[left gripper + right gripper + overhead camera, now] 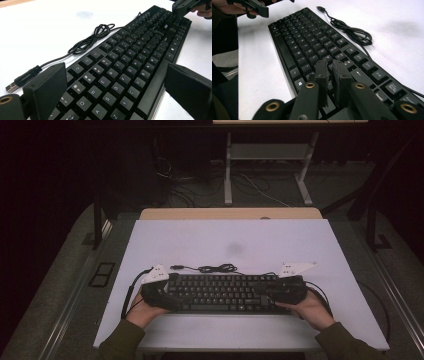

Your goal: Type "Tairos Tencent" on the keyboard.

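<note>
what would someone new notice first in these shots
A black keyboard lies across the near middle of the white table, its coiled cable just behind it. A hand-held tool sits at each end: the left tool straddles the keyboard's end with jaws wide, while the right tool hangs over the keys, jaws nearly together with nothing between them.

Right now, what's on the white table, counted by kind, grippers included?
Keyboard: 1
Coiled USB cable trailing from it: 1
Grippers: 2, left gripper open, right gripper shut
Total: 4
</note>
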A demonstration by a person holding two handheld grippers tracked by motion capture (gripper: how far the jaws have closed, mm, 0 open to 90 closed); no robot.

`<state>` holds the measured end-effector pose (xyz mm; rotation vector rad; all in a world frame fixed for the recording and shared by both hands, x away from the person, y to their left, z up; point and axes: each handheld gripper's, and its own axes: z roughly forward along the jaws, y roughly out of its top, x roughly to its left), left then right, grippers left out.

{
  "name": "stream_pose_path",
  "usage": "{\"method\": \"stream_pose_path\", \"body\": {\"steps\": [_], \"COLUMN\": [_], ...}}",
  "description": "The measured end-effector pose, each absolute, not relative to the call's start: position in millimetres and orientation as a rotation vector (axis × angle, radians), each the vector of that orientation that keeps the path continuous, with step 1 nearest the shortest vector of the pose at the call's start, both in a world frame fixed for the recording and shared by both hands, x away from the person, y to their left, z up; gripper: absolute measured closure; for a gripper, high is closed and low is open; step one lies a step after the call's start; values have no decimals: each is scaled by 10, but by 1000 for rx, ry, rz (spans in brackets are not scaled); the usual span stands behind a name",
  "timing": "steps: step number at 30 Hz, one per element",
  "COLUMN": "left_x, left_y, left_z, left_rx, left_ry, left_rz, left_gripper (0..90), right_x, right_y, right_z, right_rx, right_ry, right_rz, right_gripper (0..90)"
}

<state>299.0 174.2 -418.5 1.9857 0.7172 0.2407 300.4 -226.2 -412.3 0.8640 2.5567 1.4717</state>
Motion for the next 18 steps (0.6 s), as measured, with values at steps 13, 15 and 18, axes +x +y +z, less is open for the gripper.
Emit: {"method": "stream_pose_path", "body": {"steps": [13,15,18], "left_x": [3005,3007,3011], "left_y": [1713,1708,1700], "left_z": [-4195,-4197,-4198], "left_rx": [1990,1991,1995], "left_ry": [710,711,707], "left_rz": [237,235,235], "left_gripper": [38,39,39], "right_x": [3097,3097,3091], "right_y": [-2130,-2108,-2090], "right_z": [-4186,-4211,-4228], "right_rx": [845,835,835], "right_ry": [2621,2643,2655], "right_rz": [1440,1418,1405], "right_gripper": [891,891,891]}}
